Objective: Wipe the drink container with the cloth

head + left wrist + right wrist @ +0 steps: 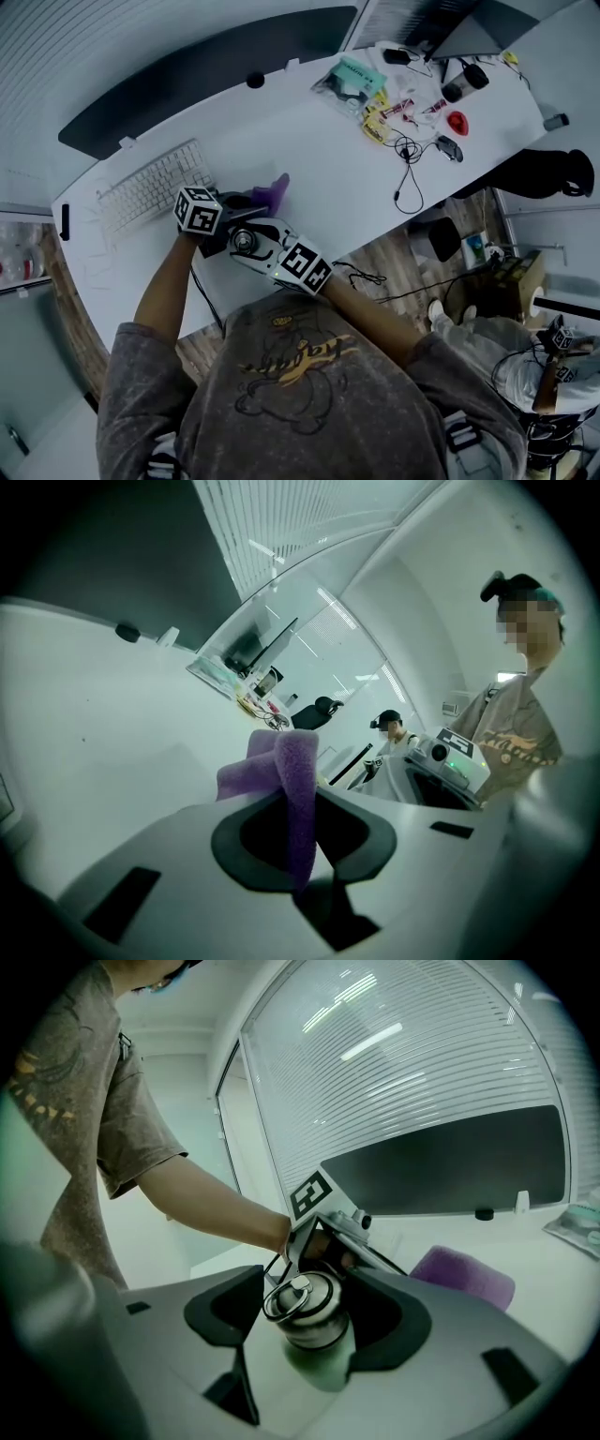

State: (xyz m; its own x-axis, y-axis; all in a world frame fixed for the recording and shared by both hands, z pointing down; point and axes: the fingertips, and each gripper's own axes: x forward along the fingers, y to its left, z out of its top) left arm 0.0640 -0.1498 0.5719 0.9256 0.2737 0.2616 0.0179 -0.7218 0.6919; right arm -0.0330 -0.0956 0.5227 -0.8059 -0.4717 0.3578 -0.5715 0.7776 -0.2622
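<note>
The left tongs (pixel 300 829) are pinched tight on a fold of the purple cloth (pixel 286 761). The right tongs (pixel 309 1324) stand wide, gripping the metal drink container (pixel 302 1302) just beside the cloth, above the table (pixel 319 159). The wiping looks barely started. I cannot tell whether the cloth touches the container's body, which is hidden behind its cap.

You have no print here that can be read. The yellow script on your shirt (pixel 300 356) is too blurred, the packets (pixel 362 77) on the table (pixel 328 164) are too small, and the marker cubes (pixel 199 210) bear only square patterns.
</note>
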